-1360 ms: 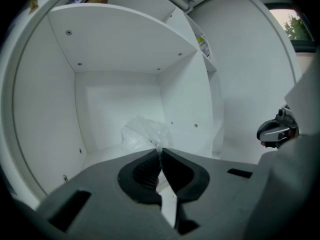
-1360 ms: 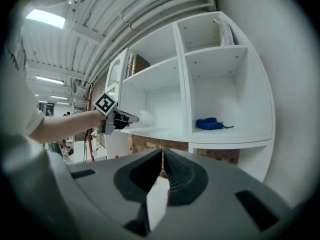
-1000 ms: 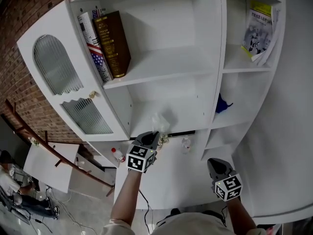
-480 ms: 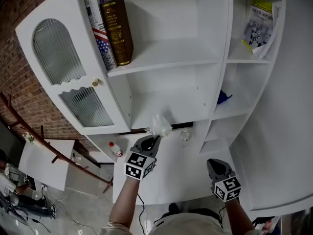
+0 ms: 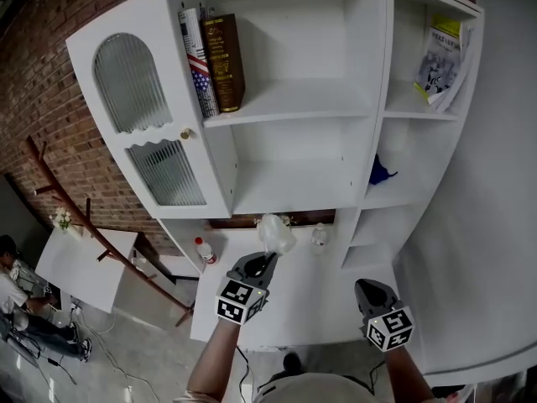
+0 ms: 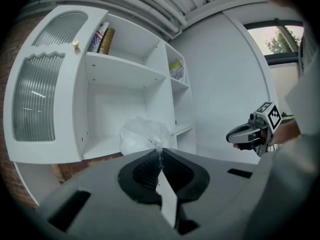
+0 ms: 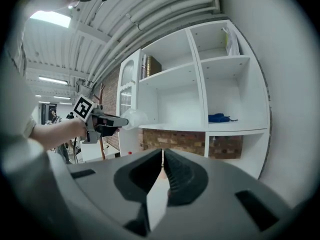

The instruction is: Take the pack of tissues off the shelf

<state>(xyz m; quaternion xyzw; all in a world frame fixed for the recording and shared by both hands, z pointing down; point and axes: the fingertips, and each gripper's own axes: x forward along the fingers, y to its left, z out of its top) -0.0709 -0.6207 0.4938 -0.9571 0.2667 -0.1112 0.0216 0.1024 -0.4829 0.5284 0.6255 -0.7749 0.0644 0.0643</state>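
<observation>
The pack of tissues (image 5: 275,232) is a pale, crinkly plastic-wrapped bundle. My left gripper (image 5: 267,261) is shut on its edge and holds it in the air in front of the white shelf unit (image 5: 285,107), clear of the shelf board. In the left gripper view the pack (image 6: 141,136) juts out beyond the closed jaws (image 6: 160,151). My right gripper (image 5: 367,290) hangs lower right, shut with nothing in it (image 7: 162,171). From the right gripper view the left gripper (image 7: 111,123) and the pack (image 7: 134,118) show at the left.
The shelf unit holds two books (image 5: 216,61) top left, a booklet (image 5: 440,53) top right and a blue object (image 5: 379,173) in the right compartment. A small red-capped bottle (image 5: 203,249) and a clear bottle (image 5: 319,238) stand on the lower counter. Brick wall (image 5: 50,99) at left.
My left gripper has drawn back from the shelf with the pack of tissues in it, and the view has shifted so the shelf sits higher and farther. The right gripper has stayed put.
</observation>
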